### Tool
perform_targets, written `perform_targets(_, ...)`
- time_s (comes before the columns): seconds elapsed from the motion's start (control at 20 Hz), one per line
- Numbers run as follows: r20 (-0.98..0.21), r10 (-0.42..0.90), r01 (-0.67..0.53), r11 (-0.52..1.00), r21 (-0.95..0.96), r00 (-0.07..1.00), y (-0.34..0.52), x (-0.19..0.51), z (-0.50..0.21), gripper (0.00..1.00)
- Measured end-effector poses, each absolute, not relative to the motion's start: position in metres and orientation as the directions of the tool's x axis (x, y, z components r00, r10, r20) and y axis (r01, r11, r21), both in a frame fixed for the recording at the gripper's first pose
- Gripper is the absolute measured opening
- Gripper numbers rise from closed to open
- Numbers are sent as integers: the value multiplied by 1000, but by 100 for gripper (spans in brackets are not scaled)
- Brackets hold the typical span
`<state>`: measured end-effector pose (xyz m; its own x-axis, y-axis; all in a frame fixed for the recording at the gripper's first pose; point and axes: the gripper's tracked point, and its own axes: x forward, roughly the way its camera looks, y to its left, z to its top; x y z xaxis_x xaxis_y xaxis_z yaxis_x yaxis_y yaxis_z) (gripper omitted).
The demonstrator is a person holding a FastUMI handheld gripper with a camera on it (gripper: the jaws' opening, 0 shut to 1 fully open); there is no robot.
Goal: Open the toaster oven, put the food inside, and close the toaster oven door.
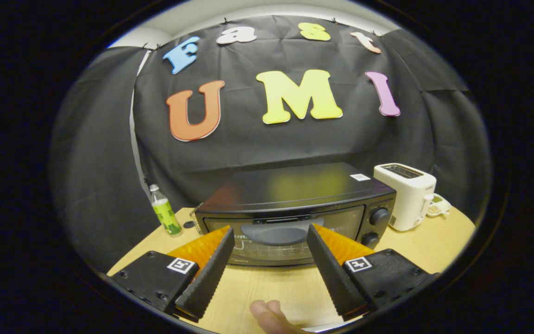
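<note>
Your gripper (270, 232), fingers released (door shut), faces the toaster oven (295, 204); hook its handle (280, 233) from above, pull near.

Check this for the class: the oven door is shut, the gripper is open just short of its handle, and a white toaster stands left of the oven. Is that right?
One thing is wrong: the toaster stands right of the oven, not left; a bottle is on the left. The rest holds in the gripper view: the door is shut and the gripper is open just short of the handle.
</note>
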<state>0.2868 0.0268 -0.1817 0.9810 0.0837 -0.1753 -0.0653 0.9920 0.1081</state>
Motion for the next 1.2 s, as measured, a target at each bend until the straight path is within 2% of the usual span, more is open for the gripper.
perform_targets(0.45,-188,57,-33,991,129,981,7,219,-146,100)
perform_targets(0.85,-66,-10,14,999,50,998,-15,128,-62,100)
perform_targets(1.2,-17,-14,14,1000,2,1000,-19,59,-27,100)
